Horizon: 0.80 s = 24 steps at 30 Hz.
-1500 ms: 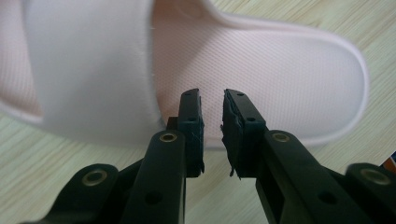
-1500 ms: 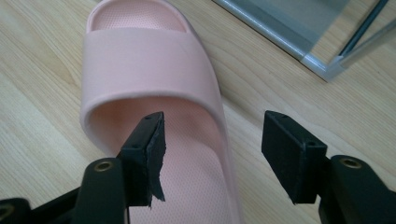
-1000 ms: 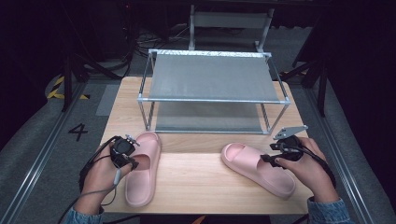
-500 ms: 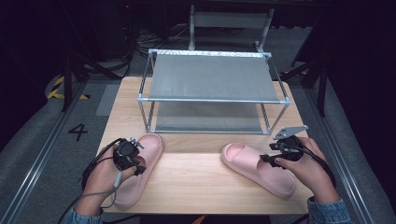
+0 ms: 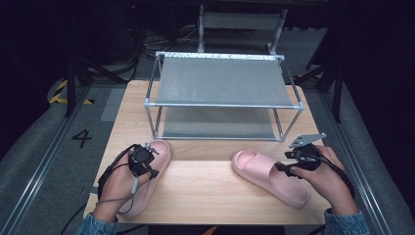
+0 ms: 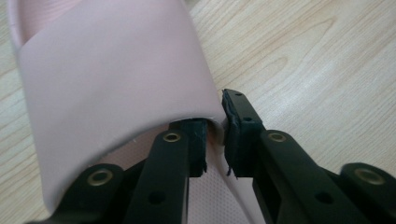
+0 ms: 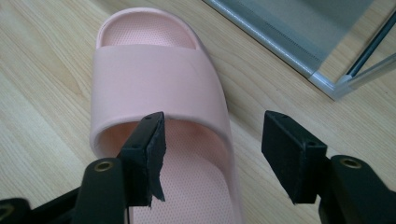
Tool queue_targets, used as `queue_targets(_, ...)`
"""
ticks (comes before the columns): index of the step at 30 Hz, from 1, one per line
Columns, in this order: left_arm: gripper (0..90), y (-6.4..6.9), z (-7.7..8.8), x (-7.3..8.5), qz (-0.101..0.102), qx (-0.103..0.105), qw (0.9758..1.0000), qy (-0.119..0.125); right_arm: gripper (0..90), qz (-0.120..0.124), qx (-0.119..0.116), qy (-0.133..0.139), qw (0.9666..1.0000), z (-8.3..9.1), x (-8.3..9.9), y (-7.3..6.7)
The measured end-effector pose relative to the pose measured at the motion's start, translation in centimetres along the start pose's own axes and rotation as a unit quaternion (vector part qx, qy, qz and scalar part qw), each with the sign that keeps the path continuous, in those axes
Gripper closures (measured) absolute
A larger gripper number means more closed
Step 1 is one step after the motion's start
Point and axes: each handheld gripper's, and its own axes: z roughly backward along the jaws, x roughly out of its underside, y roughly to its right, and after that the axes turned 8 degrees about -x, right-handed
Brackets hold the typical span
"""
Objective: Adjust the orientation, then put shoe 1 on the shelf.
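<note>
Two pink slippers lie on the wooden table (image 5: 195, 191). My left gripper (image 5: 145, 169) sits over the left slipper (image 5: 159, 149). In the left gripper view its jaws have just been closing and now pinch the side wall of the left slipper (image 6: 112, 70) where the strap ends, with the left gripper (image 6: 215, 135) holding one pad under the strap and one outside. My right gripper (image 5: 284, 169) hovers at the right slipper (image 5: 264, 174). In the right gripper view the right gripper (image 7: 217, 128) is open, with one jaw over the footbed of the right slipper (image 7: 154, 79) and the other outside its edge.
A two-tier metal shoe rack (image 5: 222, 83) with grey mesh shelves stands at the back of the table; its corner post (image 7: 336, 84) lies just beyond the right slipper. Bare wood lies between the slippers. Dark floor and cables surround the table.
My left hand has shifted a little to the right onto the left slipper, and the slipper's toe has turned slightly right. The right hand and slipper have stayed put.
</note>
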Motion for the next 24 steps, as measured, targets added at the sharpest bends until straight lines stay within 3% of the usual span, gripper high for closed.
queue_targets(2, 84.7, 0.0, 0.4, -0.1, 0.000, 0.012, 0.9999, 0.003, 40.6, -0.003, 0.000, -0.002, 1.0000, 0.1, 0.1, 0.0)
queue_targets(4, 84.5, 0.2, 0.8, -0.4, -0.012, 0.025, 0.9995, 0.014, 40.6, -0.006, 0.000, -0.002, 1.0000, 0.2, 0.3, 0.1)
queue_targets(9, 84.8, 0.9, 1.6, -1.0, -0.027, 0.030, 0.9990, 0.019, 40.6, -0.012, 0.004, 0.001, 0.9999, 0.4, 0.7, 0.3)
queue_targets(18, 84.5, 2.3, 2.8, -2.6, -0.066, 0.048, 0.9960, 0.036, 40.6, -0.022, 0.011, 0.005, 0.9997, 1.2, 1.7, 0.3)
queue_targets(24, 84.4, 2.9, 3.4, -3.7, -0.084, 0.048, 0.9945, 0.039, 40.6, -0.026, 0.012, 0.004, 0.9996, 1.7, 2.3, 0.1)
